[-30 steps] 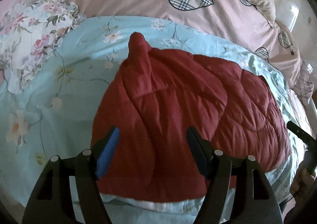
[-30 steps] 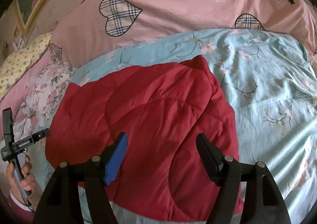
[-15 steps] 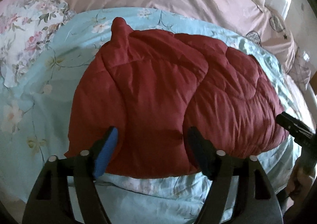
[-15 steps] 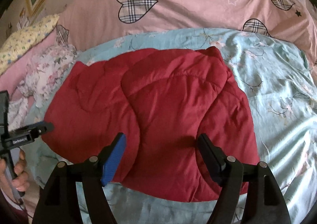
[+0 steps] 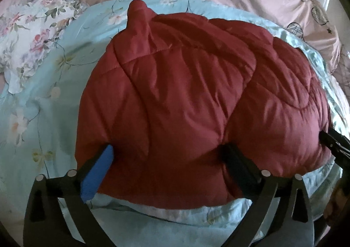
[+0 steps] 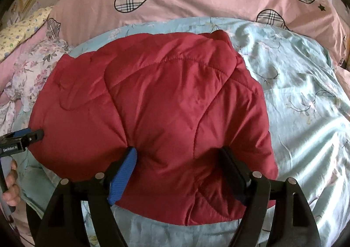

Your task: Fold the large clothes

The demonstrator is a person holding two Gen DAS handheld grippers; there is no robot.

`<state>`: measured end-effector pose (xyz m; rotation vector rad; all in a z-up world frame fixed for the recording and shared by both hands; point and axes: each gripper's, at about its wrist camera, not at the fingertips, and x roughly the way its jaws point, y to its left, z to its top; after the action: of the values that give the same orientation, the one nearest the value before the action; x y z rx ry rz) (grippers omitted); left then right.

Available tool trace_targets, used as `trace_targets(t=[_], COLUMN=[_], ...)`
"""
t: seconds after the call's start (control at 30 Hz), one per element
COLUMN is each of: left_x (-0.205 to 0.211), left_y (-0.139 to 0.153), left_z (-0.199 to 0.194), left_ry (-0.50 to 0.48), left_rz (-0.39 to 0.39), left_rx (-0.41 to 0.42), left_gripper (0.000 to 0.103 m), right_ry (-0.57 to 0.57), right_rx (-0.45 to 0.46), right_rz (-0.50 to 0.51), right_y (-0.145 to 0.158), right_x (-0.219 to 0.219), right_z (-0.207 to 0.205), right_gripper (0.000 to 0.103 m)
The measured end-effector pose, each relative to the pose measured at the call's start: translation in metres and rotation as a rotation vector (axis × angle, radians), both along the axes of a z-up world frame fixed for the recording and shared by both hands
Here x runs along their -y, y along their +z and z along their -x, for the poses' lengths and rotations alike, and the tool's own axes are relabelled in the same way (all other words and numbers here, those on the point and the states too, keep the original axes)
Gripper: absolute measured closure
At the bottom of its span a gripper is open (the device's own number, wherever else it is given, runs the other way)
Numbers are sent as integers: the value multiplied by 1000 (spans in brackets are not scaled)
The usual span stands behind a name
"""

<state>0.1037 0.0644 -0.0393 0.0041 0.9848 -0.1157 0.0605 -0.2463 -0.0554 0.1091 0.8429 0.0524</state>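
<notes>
— Where are your fingers?

— My left gripper (image 5: 166, 170) has just been spreading to its widest; my right gripper (image 6: 177, 172) stands wide too. Both straddle puffy folds near the front edge of the red quilted jacket (image 5: 196, 98), gripping nothing.

— And the jacket?

— Bundled on the light blue floral quilt (image 6: 306, 98). I judge I'm setting up the next fold: pinch the near edge, lift, carry it over.

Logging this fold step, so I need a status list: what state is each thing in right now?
Red padded jacket: folded into a puffy bundle, lying on the light blue floral quilt.
Light blue floral quilt: spread flat, lightly creased.
Left claw: open, jaws just widened, fingertips dented into the jacket's near edge.
Right claw: open, fingertips against the jacket's near edge.
Pink heart-print bedcover: spread behind.
</notes>
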Motion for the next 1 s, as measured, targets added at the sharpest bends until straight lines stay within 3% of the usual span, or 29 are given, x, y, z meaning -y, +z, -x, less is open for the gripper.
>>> trace_targets(t=[0.77,1.0], left_x=[18,18], left_y=[-9,-9], left_z=[-26,-25], left_ry=[20,28], left_rz=[-105,-109], left_rx=[2,5], left_gripper=[0,0], right_ry=[-27,-17], right_rx=[22,112], right_rz=[-26,-25], right_y=[-4,28], right_x=[5,-5], right_z=[-8,12], right_gripper=[15,14])
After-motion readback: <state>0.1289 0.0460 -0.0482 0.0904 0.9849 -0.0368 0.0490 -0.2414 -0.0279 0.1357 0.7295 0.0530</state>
